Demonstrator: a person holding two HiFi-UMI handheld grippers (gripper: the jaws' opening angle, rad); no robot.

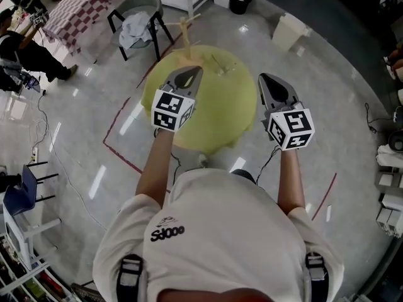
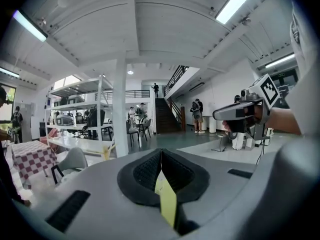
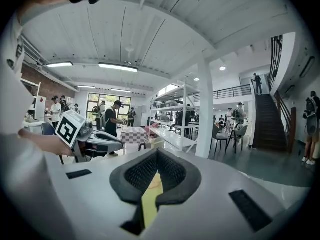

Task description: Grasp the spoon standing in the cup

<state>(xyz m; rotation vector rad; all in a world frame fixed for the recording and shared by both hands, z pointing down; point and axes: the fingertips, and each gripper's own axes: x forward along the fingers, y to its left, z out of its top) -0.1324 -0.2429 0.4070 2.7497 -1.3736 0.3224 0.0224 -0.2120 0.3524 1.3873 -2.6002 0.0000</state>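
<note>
A small pale cup [image 1: 221,71] stands near the far side of the round yellow-green table [image 1: 214,118], and a thin spoon [image 1: 216,61] leans out of it. My left gripper [image 1: 188,73] hovers over the table's far left part, left of the cup. My right gripper [image 1: 270,82] hangs over the table's right edge, to the cup's right. Both are shut with nothing between the pads. In the left gripper view the jaws [image 2: 160,157] meet in a line, and they meet the same way in the right gripper view [image 3: 156,157]. Neither gripper view shows the cup clearly.
A grey chair with a cloth [image 1: 141,14] stands beyond the table, and a thin wooden stand [image 1: 185,27] rises at its far edge. A checkered table [image 1: 77,8], a white bin [image 1: 288,30] and a black bucket [image 1: 239,1] sit farther off. A blue chair [image 1: 21,195] is at left.
</note>
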